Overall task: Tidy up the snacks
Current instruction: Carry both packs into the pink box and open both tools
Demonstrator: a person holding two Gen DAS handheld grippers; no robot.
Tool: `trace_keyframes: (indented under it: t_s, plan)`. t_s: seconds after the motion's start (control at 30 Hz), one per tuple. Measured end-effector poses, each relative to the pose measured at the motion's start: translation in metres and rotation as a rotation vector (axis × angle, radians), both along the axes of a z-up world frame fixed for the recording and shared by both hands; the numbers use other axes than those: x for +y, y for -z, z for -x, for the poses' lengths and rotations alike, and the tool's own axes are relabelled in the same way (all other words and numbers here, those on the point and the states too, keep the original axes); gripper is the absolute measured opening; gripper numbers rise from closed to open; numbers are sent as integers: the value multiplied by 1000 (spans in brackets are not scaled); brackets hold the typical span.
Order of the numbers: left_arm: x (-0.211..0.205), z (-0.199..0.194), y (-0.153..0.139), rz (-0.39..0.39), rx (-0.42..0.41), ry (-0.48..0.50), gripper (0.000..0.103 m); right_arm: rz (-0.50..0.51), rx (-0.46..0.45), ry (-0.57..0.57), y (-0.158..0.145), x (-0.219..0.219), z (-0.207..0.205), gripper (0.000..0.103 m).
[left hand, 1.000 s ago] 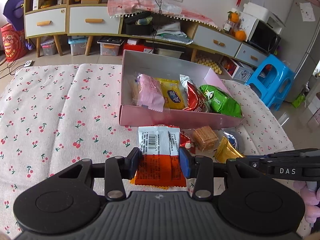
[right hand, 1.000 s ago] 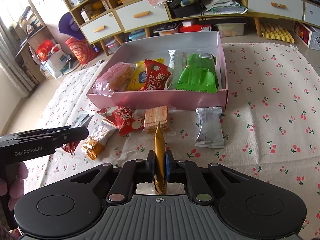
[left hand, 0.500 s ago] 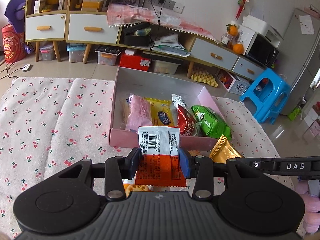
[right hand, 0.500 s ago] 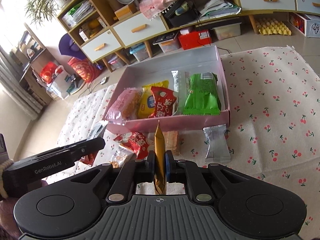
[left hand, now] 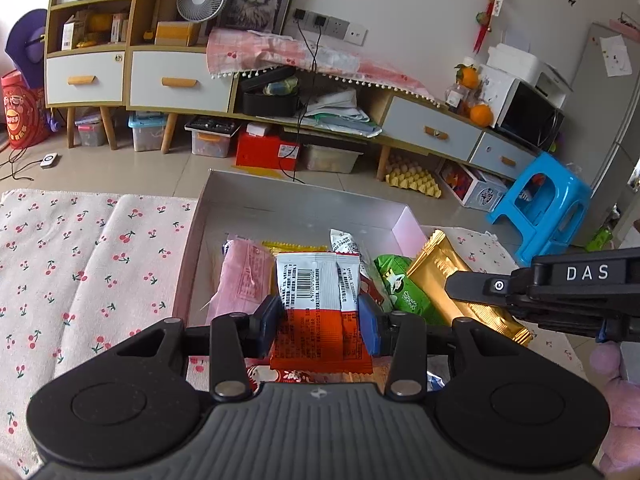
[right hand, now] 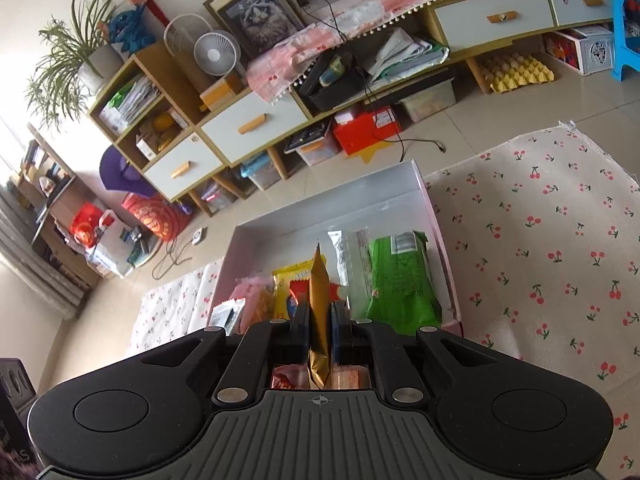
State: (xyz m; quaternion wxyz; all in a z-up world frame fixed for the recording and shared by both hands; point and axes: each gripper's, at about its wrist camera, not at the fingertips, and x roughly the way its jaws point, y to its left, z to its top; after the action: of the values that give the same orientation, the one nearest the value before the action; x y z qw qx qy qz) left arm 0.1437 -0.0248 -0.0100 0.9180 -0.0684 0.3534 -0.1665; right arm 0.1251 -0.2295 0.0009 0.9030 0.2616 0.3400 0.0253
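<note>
My left gripper (left hand: 319,322) is shut on an orange-and-white snack packet (left hand: 318,312) and holds it above the near edge of the pink box (left hand: 304,204). My right gripper (right hand: 319,322) is shut on a gold snack packet (right hand: 319,312), held edge-on over the box (right hand: 332,204); the packet also shows in the left wrist view (left hand: 460,284). Inside the box lie a pink packet (left hand: 242,276), a yellow packet (left hand: 294,248), a clear-and-red packet (left hand: 346,242) and a green packet (right hand: 398,276).
The box sits on a cherry-print cloth (left hand: 80,264) on the floor. More loose snacks lie under the grippers (right hand: 348,378). A low cabinet (left hand: 180,80) with drawers, storage bins and a blue stool (left hand: 540,208) stand beyond.
Both grippers have risen and moved forward over the box, each still holding its packet. The loose snacks on the cloth have dropped below the gripper bodies.
</note>
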Motion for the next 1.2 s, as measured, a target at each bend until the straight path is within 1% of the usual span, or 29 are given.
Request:
trace_keyframes:
  t_s: [0.17,0.37,0.57,0.83,0.87,0.9,0.97,1.0,1.03,1.1,1.2]
  plan:
    - [-5,-7,6,-49,-16,-3,39,-4,-14,28,12,-2,-14,10]
    - [-6,-15,8,-42,-20,-31,39,37,-31,51,21,-9,-26,10]
    - [-13,-19,10,-62,-35,-39,39,-12,-46,65,26,-18,-33,10]
    - [-18,-18,11,-116,-61,-24,40,-15,-54,51,28,-12,-38,10]
    - [-18,-18,10,-119,-62,-23,40,-15,-56,51,28,-11,-37,11]
    - [-19,-18,10,-124,-65,-22,40,-16,-60,53,28,-11,-37,16]
    - [-20,-17,10,-133,-73,-22,41,-23,-58,69,27,-13,-36,17]
    - [-20,-17,10,-136,-75,-25,46,-36,-54,69,27,-15,-37,21]
    - [-21,-16,10,-138,-77,-28,54,-47,-51,68,27,-17,-36,22]
    - [-21,-17,9,-144,-80,-33,57,-49,-49,75,27,-20,-36,24]
    - [-20,-17,9,-148,-72,-31,60,-51,-42,79,27,-23,-34,24]
